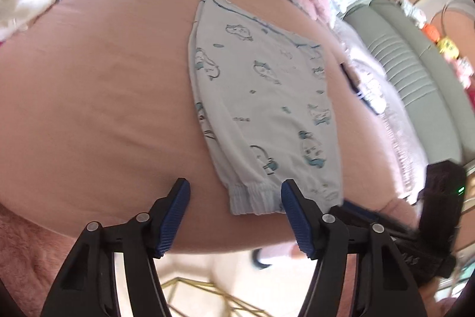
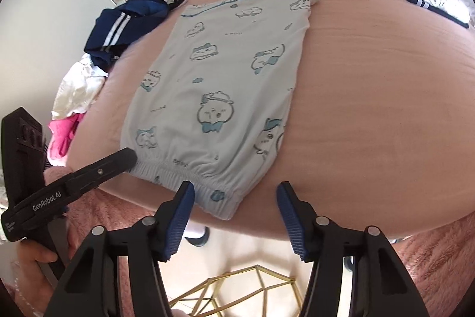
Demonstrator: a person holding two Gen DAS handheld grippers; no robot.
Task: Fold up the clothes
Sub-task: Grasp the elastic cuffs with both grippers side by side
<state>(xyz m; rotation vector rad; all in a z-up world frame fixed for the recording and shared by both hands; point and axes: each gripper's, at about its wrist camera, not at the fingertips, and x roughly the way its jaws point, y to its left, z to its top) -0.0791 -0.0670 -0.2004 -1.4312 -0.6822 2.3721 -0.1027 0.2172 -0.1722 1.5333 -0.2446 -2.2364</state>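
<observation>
**Both hand-held grippers poised at the waistband of a garment laid flat on the bed**

I see a pale blue garment (image 2: 213,85) printed with cartoon animals, lying flat on a peach-pink bed (image 2: 371,109), its elastic waistband (image 2: 178,168) at the near edge of the mattress. I judge it is spread this way so the next fold can start from the waistband, with both corners in easy reach.

My right hand-held gripper (image 2: 234,216) hangs over the right end of the waistband, jaws apart, gripping nothing; one finger overlaps the hem in the picture, but I cannot tell if it touches. My left hand-held gripper (image 1: 236,216) sits at the waistband's left end, also released and empty. In the right wrist view its finger reaches the left corner; contact is unclear.

A navy garment with white stripes (image 2: 124,25) and a heap of white and pink clothes (image 2: 74,100) lie aside at the far left, likely waiting their turn. A folded dark-trimmed piece (image 2: 427,2) rests far right.

The garment's underside, how many layers it has, and its far end's shape are hard to make out. The fisheye bends the bed, and its edges are cut off.
</observation>
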